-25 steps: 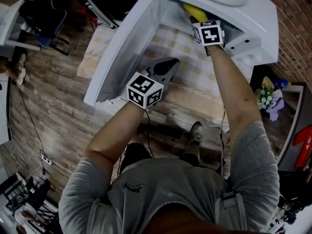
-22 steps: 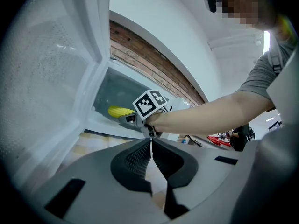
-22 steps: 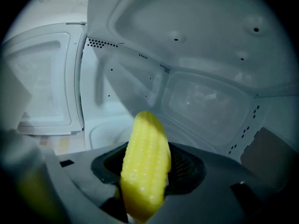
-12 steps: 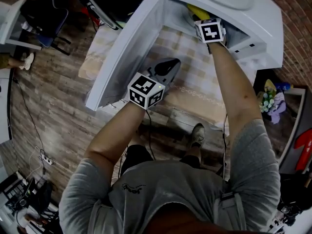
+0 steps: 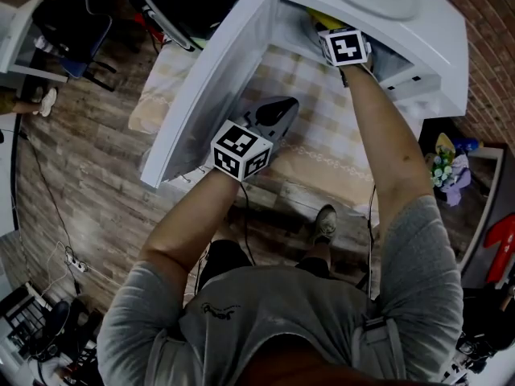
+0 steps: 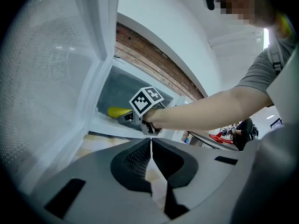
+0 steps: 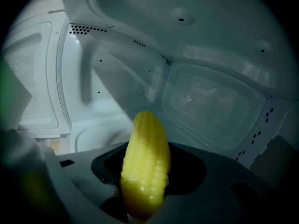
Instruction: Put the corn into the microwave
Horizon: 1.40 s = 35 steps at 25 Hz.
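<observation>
While our right gripper clamped the corn at lower centre, inside the microwave cavity, our left gripper sat closed and empty beside the open door; we judged lowering it before letting go the safest finish

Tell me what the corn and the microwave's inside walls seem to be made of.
The corn looks like a plastic or rubber replica: even glossy yellow, moulded kernel bumps. The microwave walls look like painted sheet metal: smooth pale satin, punched vent holes.
</observation>
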{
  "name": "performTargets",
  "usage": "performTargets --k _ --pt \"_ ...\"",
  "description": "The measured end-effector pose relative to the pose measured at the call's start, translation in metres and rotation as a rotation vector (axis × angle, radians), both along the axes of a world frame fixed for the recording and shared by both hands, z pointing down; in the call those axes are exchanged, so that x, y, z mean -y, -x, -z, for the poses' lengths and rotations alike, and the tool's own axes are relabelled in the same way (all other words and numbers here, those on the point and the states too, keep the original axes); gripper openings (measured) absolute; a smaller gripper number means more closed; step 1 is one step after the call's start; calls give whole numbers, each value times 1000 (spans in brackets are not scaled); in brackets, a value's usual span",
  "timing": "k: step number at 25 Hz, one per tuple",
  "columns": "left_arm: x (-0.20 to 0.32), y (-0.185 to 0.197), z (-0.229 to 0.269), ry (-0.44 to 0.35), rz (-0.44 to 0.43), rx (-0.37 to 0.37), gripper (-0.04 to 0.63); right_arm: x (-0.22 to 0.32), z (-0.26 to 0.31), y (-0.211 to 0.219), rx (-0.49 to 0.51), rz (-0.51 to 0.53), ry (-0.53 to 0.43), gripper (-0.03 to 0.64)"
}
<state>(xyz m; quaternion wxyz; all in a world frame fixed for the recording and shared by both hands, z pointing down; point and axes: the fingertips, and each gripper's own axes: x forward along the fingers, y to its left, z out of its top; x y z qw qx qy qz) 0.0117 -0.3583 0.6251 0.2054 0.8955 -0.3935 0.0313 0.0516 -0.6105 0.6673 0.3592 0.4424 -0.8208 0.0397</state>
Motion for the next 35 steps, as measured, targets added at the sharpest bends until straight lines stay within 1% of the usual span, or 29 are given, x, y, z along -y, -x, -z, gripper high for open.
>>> performTargets --k 7,11,19,24,30,35 --pt "2 0 1 0 2 -6 28 1 -5 2 15 -2 46 227" --pt "3 -1 0 3 2 -7 28 2 -9 2 6 0 75 229" --pt "3 0 1 6 3 -5 29 2 -10 2 -20 -4 77 229" --pt "3 -1 3 2 2 -1 28 2 -10 0 -23 -7 75 230" --pt "2 3 8 5 17 -22 29 1 -10 -2 -17 -23 73 235" --pt "-1 3 10 7 16 -19 28 -2 -10 -6 -12 -28 75 244"
